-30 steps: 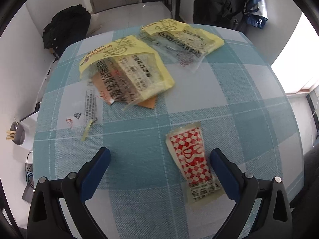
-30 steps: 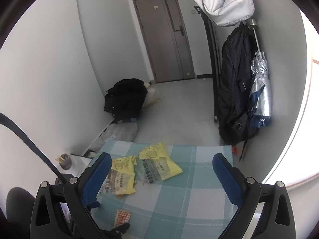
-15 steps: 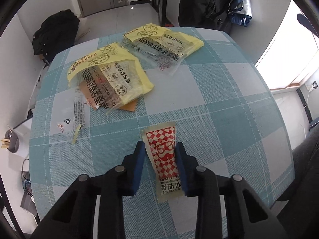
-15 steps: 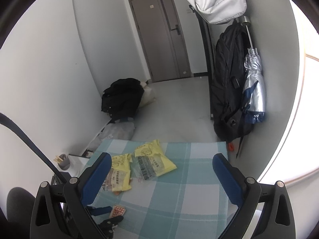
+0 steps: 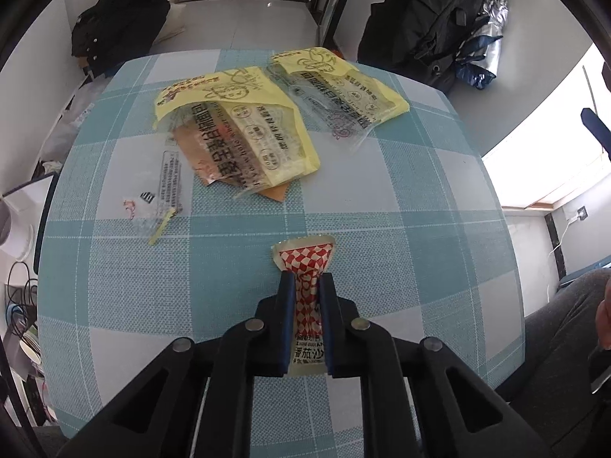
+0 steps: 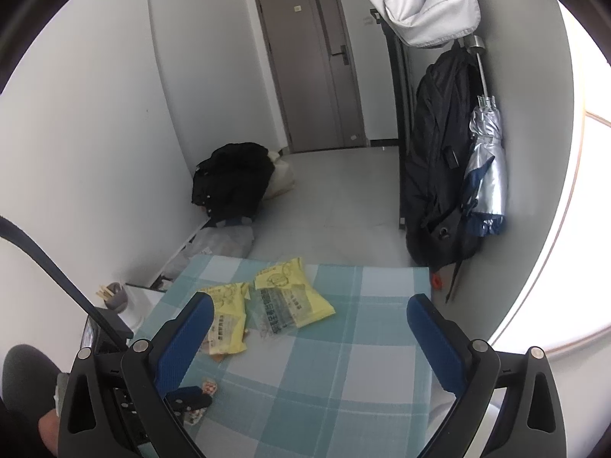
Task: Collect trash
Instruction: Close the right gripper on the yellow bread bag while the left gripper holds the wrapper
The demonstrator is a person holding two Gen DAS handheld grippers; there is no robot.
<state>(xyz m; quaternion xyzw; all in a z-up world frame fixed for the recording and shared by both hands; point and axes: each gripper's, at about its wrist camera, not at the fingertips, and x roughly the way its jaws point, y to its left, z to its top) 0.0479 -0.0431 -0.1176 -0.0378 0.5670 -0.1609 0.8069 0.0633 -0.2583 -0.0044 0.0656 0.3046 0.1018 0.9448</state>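
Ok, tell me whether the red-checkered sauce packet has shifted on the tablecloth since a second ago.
Yes. The red-checkered sauce packet lay right of the tablecloth's vertical white line; it now straddles that line, squeezed narrow between the left gripper's jaws, which have just been closing.

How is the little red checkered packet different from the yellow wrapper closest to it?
The red checkered packet is small and narrow; the yellow wrapper is much bigger and wide. The packet is pinched, creased, in the left gripper; the wrapper lies loose on the table. Both are printed trash.
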